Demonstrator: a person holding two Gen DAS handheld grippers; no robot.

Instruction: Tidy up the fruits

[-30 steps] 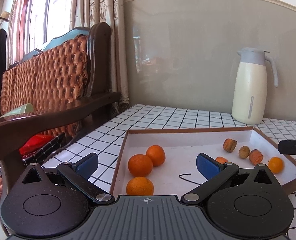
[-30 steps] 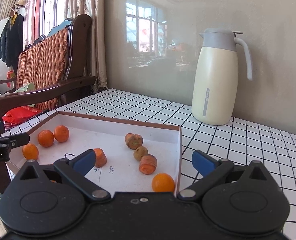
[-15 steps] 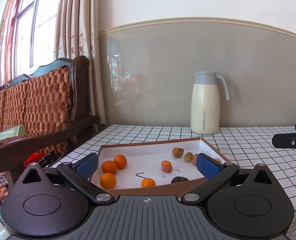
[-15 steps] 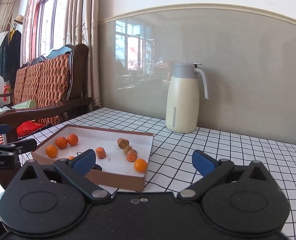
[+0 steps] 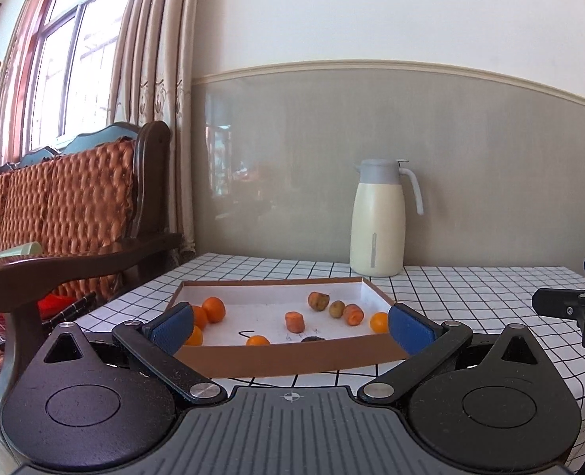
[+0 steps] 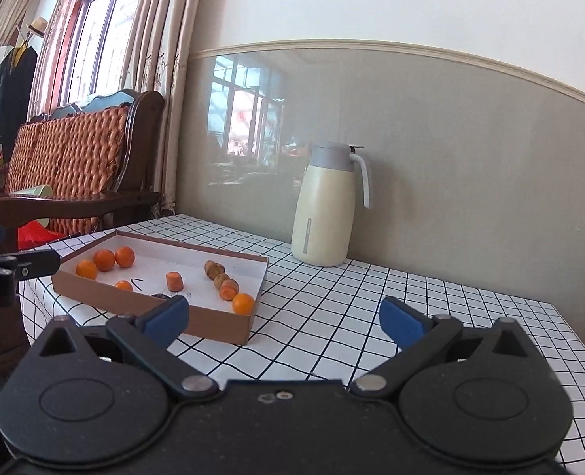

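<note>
The left gripper (image 5: 290, 326) and the right gripper (image 6: 284, 318) were both spread wide, holding nothing; beyond them a shallow cardboard tray (image 5: 292, 358) sat on the checkered tablecloth (image 6: 371, 316), holding mandarins (image 5: 214, 309) at its left and kiwis (image 5: 318, 301) toward its right; farther back, a cream thermos jug (image 5: 377, 229) stood by the wall.

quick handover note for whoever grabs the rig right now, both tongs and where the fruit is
Left tongs: open, empty, facing the box's near wall.
Right tongs: open, empty, over the checked tablecloth right of the box.
All fruit lies in the cardboard box: three oranges grouped at the left, small brownish fruits in a row at the right, a few loose pieces between.
Nothing held. Loose middle pieces seem still unsorted.
</note>
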